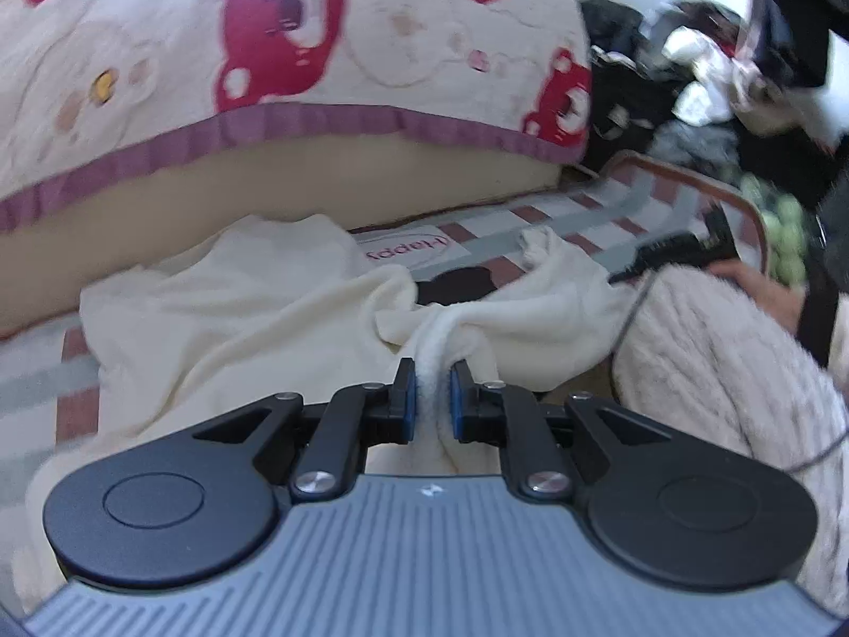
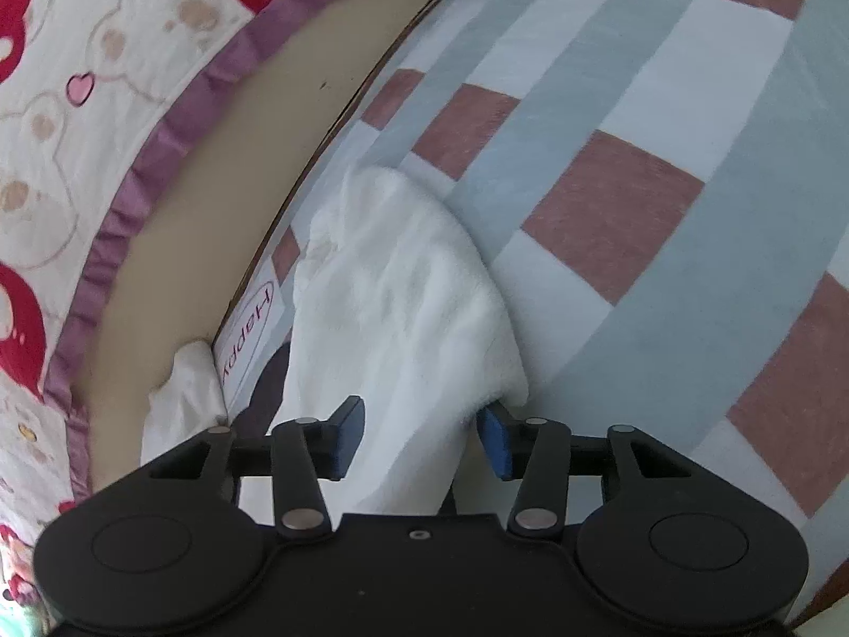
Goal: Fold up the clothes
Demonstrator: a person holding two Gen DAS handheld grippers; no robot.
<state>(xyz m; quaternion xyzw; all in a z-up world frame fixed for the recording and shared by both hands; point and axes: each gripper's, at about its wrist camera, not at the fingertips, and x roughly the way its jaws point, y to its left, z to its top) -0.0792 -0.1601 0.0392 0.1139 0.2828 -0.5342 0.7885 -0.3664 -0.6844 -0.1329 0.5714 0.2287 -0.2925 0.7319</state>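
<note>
A cream fleece garment (image 1: 239, 308) lies crumpled on a checked mat (image 1: 610, 212) beside a bed. My left gripper (image 1: 432, 371) is shut on a bunched fold of it, and the cloth rises taut into the blue pads. In the right wrist view another end of the garment (image 2: 392, 292) stretches away over the mat (image 2: 610, 212). My right gripper (image 2: 422, 414) is open. The cloth runs between its jaws, and the pads stand apart from it. From the left wrist view, the right gripper (image 1: 663, 255) is at the garment's far right end, held by a hand.
The bed's side (image 1: 265, 186) runs along the mat's far edge, under a blanket with red bears (image 1: 265, 53). A heap of dark and white clothes (image 1: 690, 53) lies at the back right. A fluffy white sleeve (image 1: 716, 361) fills the right foreground.
</note>
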